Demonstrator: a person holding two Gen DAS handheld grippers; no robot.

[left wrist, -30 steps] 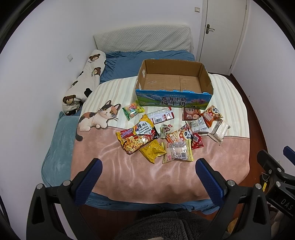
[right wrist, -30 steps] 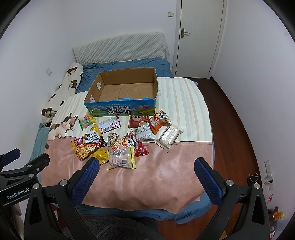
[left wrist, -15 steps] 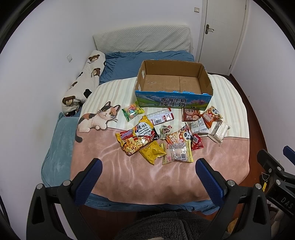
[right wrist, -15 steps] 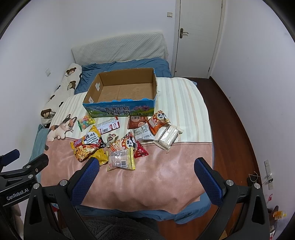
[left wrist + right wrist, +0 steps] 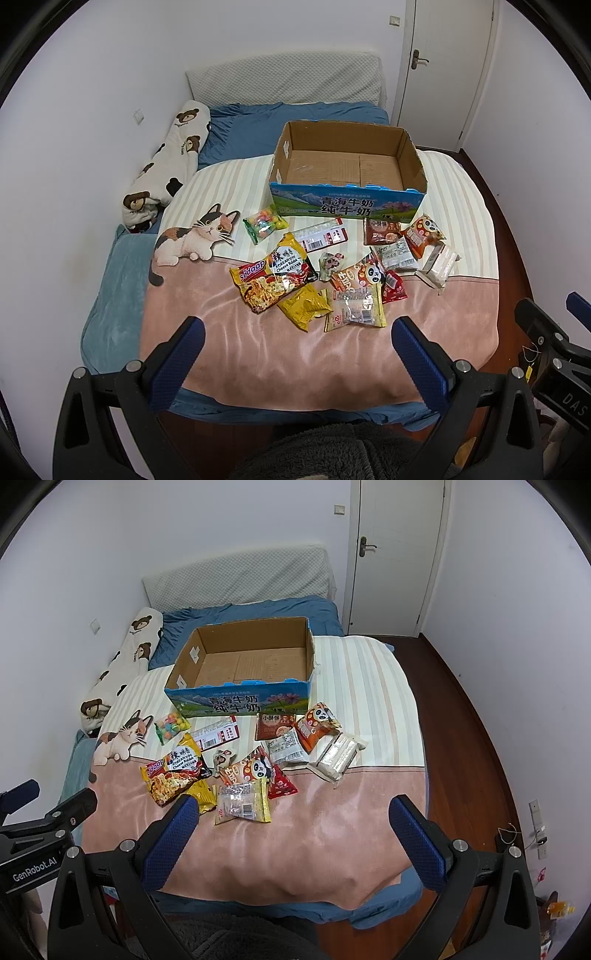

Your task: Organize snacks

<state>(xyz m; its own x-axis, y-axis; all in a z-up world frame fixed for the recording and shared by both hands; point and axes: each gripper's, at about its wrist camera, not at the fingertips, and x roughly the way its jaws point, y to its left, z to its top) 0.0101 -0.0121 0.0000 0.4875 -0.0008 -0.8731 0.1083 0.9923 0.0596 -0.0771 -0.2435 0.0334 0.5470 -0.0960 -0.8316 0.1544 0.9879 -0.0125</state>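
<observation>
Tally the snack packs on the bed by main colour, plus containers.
Yellow: 3, noodle pack, crinkled yellow bag, clear-front yellow pack
Orange panda: 2
Red/brown: 3, biscuit pack, small red sachet, barcode pack
White/clear: 3, candy bag, grey-label pack, wafer pack
Small cow sachet: 1
Cardboard box: 1, empty
Total: 12 snacks, 1 box
</observation>
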